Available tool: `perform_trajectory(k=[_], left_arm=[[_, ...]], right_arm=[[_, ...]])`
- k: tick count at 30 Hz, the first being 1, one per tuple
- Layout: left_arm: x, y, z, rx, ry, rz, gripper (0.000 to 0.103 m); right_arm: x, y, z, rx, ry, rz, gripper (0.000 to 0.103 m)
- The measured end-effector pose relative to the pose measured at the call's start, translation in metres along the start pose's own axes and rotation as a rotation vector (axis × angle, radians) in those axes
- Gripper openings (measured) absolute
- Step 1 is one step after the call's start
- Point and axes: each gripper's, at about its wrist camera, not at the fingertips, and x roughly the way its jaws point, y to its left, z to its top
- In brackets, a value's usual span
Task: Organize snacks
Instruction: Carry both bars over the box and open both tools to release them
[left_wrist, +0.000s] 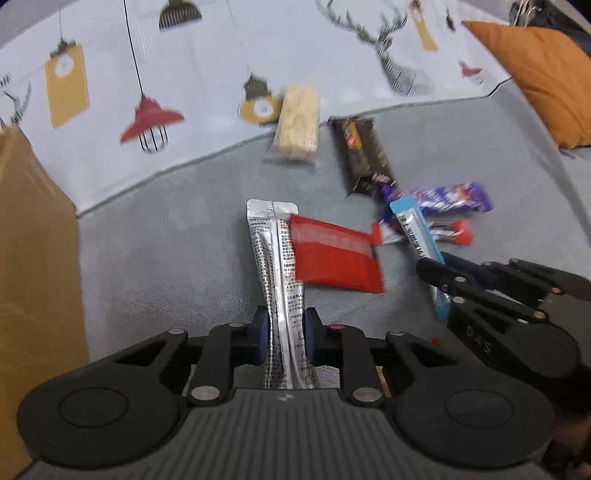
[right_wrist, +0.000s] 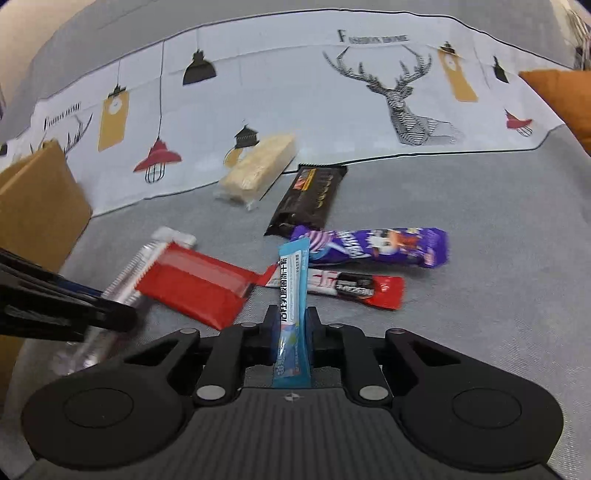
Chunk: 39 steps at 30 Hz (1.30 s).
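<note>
Left gripper (left_wrist: 284, 341) clamps the silver sachet (left_wrist: 275, 266) and right gripper (right_wrist: 293, 334) clamps the blue stick (right_wrist: 293, 291), probably for transfer to the cardboard box (left_wrist: 33, 258) at nine o'clock

left gripper (left_wrist: 285, 341) is angled steeply down, jaws clamped on a silver sachet (left_wrist: 275, 266) (blurred); right gripper (right_wrist: 291, 332), tilted down, pinches a blue stick (right_wrist: 293, 295).
</note>
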Motion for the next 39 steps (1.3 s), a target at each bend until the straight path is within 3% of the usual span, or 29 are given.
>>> perform_trajectory(k=[3, 5, 9, 15, 19, 25, 30, 39], left_arm=[[-0.028, -0.006, -0.005, 0.023, -0.041, 0.015, 0.022], [-0.042, -0.008, -0.011, 0.032, -0.053, 0.016, 0.022], [-0.069, -0.007, -0.023, 0.007, -0.074, 0.003, 0.022], [-0.117, 0.002, -0.037, -0.001, -0.171, -0.014, 0.022], [-0.146, 0.020, -0.051, -0.038, -0.210, -0.048, 0.022], [-0.185, 0.060, -0.058, -0.090, -0.264, -0.041, 0.022], [-0.231, 0.090, -0.063, -0.072, -0.342, 0.060, 0.022], [-0.332, 0.155, -0.093, -0.152, -0.502, 0.120, 0.022]], right_arm=[[-0.013, -0.001, -0.002, -0.012, -0.040, -0.007, 0.014], [-0.016, 0.001, -0.010, -0.030, -0.044, -0.068, 0.013], [-0.037, 0.008, -0.020, 0.063, -0.040, -0.082, 0.012], [-0.099, 0.055, -0.009, -0.046, -0.148, -0.057, 0.012], [-0.125, 0.079, -0.005, -0.003, -0.175, -0.024, 0.012], [-0.145, 0.132, 0.006, -0.004, -0.164, 0.034, 0.012], [-0.172, 0.179, 0.026, -0.061, -0.217, 0.081, 0.012], [-0.224, 0.249, 0.067, -0.088, -0.332, 0.274, 0.012]])
